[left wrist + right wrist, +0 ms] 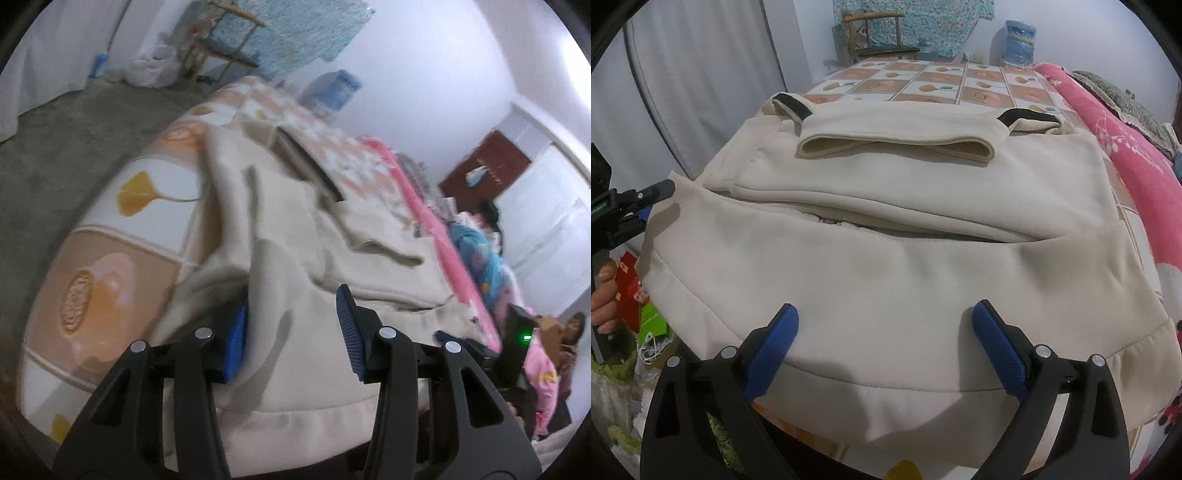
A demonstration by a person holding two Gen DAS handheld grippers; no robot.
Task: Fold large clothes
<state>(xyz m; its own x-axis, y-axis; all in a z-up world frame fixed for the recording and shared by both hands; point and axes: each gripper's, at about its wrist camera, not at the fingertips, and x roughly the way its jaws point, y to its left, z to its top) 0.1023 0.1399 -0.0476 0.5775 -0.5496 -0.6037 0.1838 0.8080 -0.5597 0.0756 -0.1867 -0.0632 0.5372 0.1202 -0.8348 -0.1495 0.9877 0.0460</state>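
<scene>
A large cream sweatshirt [905, 266] lies partly folded on a bed with an orange and white patterned cover [945, 81]; its sleeves are folded across the top. My right gripper [884, 345] is open, its jaws wide apart over the sweatshirt's near hem. In the left wrist view the same garment [295, 240] fills the middle, and my left gripper [291, 332] is open with a fold of the cloth lying between its blue pads [347, 328]. The left gripper also shows in the right wrist view [659, 192] at the garment's left corner.
A pink blanket [1119, 147] lies along the bed's right side. A wooden chair [879, 33] and a blue water bottle [1019, 40] stand by the far wall. Bags and clutter [639, 306] lie on the floor at the left. A dark red door [484, 166] is at the right.
</scene>
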